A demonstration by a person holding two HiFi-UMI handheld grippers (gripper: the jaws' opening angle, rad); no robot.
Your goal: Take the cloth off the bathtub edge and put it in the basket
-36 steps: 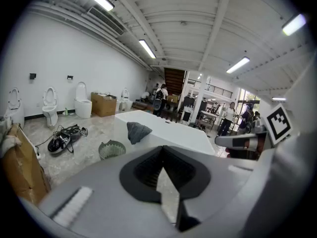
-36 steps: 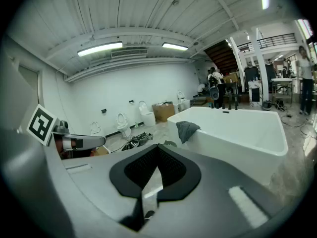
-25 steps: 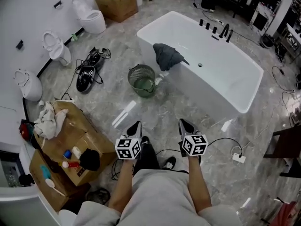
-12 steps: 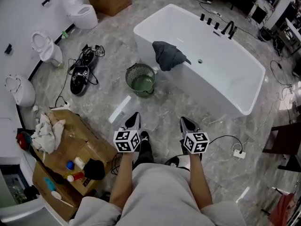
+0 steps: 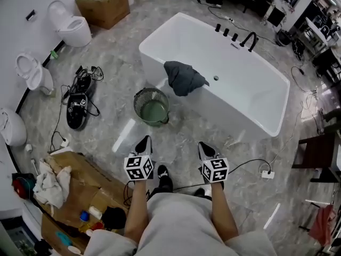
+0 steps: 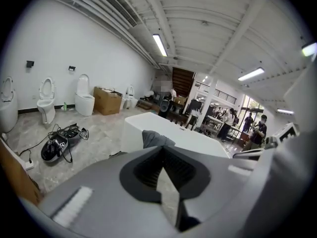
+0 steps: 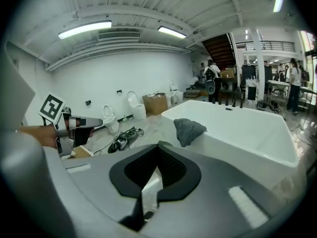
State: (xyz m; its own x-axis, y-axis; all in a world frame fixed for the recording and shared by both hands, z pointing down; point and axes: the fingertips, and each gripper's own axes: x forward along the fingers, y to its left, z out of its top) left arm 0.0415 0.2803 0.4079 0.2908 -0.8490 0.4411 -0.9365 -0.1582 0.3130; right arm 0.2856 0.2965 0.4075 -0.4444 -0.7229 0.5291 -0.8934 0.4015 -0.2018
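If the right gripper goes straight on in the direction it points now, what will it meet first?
Probably the floor in front of the bathtub, because the right gripper tilts downward. If it cleared the floor, the bathtub's near wall below the cloth would come next; depth is unclear.

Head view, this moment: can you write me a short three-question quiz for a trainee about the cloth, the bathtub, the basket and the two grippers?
1. True or false: the cloth is draped over the edge of the bathtub.
2. Where is the basket? A: inside the bathtub. B: on the floor beside the bathtub, close to the cloth. C: held by a gripper.
3. What are the left gripper and the right gripper holding?
Key: 1 true; 2 B; 3 nothing, both are shut and empty, short of the bathtub.
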